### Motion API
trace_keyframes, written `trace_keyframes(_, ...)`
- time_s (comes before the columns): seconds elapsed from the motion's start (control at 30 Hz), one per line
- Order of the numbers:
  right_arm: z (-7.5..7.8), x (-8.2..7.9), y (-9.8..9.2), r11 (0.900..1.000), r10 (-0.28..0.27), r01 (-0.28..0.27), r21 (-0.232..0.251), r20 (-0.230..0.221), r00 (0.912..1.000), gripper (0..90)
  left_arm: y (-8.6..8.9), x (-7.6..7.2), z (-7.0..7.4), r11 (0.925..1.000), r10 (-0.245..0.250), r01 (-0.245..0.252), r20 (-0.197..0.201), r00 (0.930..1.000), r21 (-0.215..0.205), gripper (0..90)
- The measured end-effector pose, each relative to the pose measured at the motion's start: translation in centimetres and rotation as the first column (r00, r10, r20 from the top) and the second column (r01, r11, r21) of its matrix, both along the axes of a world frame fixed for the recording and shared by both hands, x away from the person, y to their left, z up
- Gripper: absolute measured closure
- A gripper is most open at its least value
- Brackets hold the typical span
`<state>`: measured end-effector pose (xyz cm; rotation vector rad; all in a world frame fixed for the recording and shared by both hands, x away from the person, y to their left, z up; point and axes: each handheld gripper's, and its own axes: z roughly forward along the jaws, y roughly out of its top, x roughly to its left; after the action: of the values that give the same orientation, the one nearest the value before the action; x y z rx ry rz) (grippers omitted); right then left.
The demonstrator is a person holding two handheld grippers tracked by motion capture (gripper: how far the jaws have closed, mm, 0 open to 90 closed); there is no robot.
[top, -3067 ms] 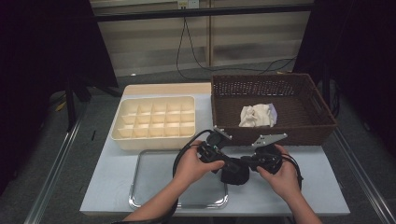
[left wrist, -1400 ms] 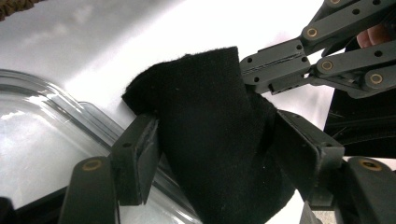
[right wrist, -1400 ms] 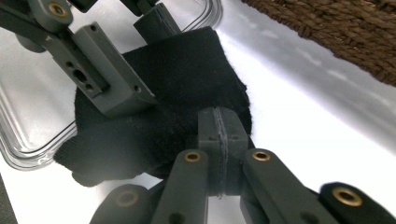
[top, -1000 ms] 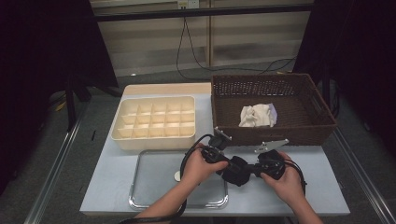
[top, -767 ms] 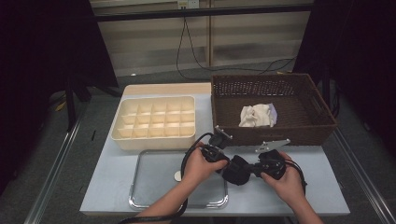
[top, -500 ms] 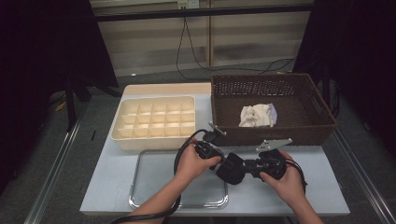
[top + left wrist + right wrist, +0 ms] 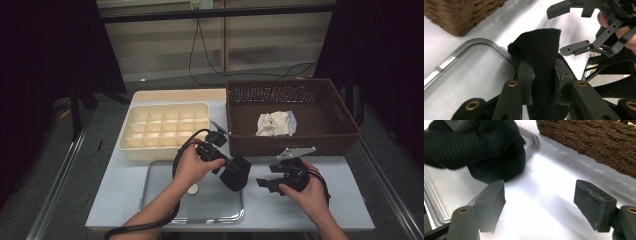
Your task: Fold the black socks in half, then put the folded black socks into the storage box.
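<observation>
1. Your left tool (image 7: 227, 167) is clamped on a black rolled sock (image 7: 236, 174), held above the right edge of the metal tray (image 7: 165, 212) on the worktop (image 7: 115, 190).
2. Your right tool (image 7: 265, 182) has just been opening; its jaws stand wide with nothing between them.
3. The sock lies just left of the right tool, its free end toward it.

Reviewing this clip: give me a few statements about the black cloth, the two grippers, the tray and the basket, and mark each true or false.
1. The left gripper is shut on the black cloth. True.
2. The right gripper also grips the cloth. False: its jaws have just been opening and stand apart, with nothing between them.
3. The wicker basket holds a white cloth. True.
4. The compartment box sits to the right of the basket. False: it sits to its left.
5. A small round white thing lies in the tray. True.
</observation>
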<state>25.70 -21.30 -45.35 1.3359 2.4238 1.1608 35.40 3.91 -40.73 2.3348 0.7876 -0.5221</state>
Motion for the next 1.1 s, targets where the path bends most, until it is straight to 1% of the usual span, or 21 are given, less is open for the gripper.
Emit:
trace_keyframes(0.03,0.1,0.0,0.0,1.000,0.002,-0.002,0.000,0.001,1.0000,23.2,0.2,0.1,0.3,1.0000,0.002,-0.002,-0.001,1.0000,0.007,71.8)
trace_keyframes(0.1,0.2,0.0,0.0,1.000,-0.007,0.007,-0.002,0.008,0.9999,22.0,0.4,0.1,0.4,1.0000,0.007,-0.007,0.003,1.0000,0.006,71.8)
trace_keyframes(0.13,0.2,0.0,0.0,1.000,-0.009,0.009,0.000,0.010,0.9999,20.8,0.8,0.3,1.0,0.9999,0.002,-0.002,0.008,1.0000,0.015,71.8)
trace_keyframes(0.23,0.2,0.0,0.0,1.000,-0.010,0.010,0.005,0.016,0.9998,19.3,1.2,0.6,1.5,0.9999,0.007,-0.007,0.013,0.9999,0.015,71.8)
trace_keyframes(0.3,0.3,0.0,0.0,1.000,-0.010,0.010,0.003,0.017,0.9998,17.7,1.6,0.8,2.0,0.9997,0.013,-0.013,0.006,0.9999,0.019,71.8)
trace_keyframes(0.37,0.3,0.0,0.0,1.000,-0.004,0.004,0.003,0.023,0.9997,15.6,1.9,1.0,2.5,0.9995,0.017,-0.017,0.021,0.9996,0.028,71.8)
trace_keyframes(0.4,0.3,0.0,0.1,1.000,0.006,-0.006,-0.001,0.017,0.9998,15.4,2.0,1.1,2.8,0.9994,0.023,-0.024,0.024,0.9994,0.026,71.8)
trace_keyframes(0.5,0.2,0.0,0.0,1.000,0.009,-0.008,-0.014,0.020,0.9998,13.6,2.4,1.4,3.4,0.9992,0.025,-0.026,0.033,0.9991,0.031,71.7)
trace_keyframes(0.57,0.2,0.0,0.0,1.000,0.006,-0.006,-0.009,0.016,0.9998,12.8,2.6,1.6,4.0,0.9988,0.025,-0.026,0.040,0.9989,0.041,71.7)
trace_keyframes(0.6,0.3,0.1,0.0,1.000,0.009,-0.009,-0.005,0.020,0.9998,12.0,2.6,1.7,4.1,0.9987,0.035,-0.036,0.042,0.9985,0.036,71.7)
trace_keyframes(0.63,0.3,0.1,0.0,1.000,0.009,-0.009,-0.004,0.018,0.9998,11.9,2.7,1.8,4.4,0.9987,0.024,-0.026,0.042,0.9988,0.044,71.7)
trace_keyframes(0.67,0.3,0.1,0.1,1.000,0.010,-0.010,-0.006,0.021,0.9997,11.5,2.9,1.9,4.5,0.9989,0.027,-0.028,0.043,0.9987,0.038,71.7)
trace_keyframes(0.7,0.3,0.1,0.1,1.000,0.014,-0.014,-0.006,0.022,0.9997,10.8,3.0,2.1,4.7,0.9987,0.027,-0.029,0.039,0.9989,0.042,71.7)
trace_keyframes(0.83,0.2,0.1,0.2,0.999,0.031,-0.031,-0.013,0.012,0.9994,9.3,3.4,2.4,5.3,0.9980,0.032,-0.035,0.050,0.9982,0.053,71.6)
trace_keyframes(0.9,0.2,0.1,0.2,0.999,0.031,-0.031,-0.011,0.015,0.9994,9.2,3.6,2.6,5.7,0.9977,0.033,-0.036,0.054,0.9980,0.057,71.6)
trace_keyframes(0.93,0.2,0.1,0.1,1.000,0.030,-0.030,-0.009,0.013,0.9995,9.1,3.6,2.6,5.8,0.9974,0.049,-0.051,0.051,0.9975,0.050,71.6)
trace_keyframes(1.0,0.2,0.1,0.1,0.999,0.032,-0.032,-0.005,0.009,0.9994,8.9,3.9,3.0,6.0,0.9969,0.041,-0.045,0.061,0.9973,0.065,71.6)
trace_keyframes(1.1,0.1,0.2,0.1,0.999,0.038,-0.038,-0.005,0.011,0.9992,8.5,4.1,3.3,6.4,0.9957,0.049,-0.053,0.060,0.9970,0.075,71.5)
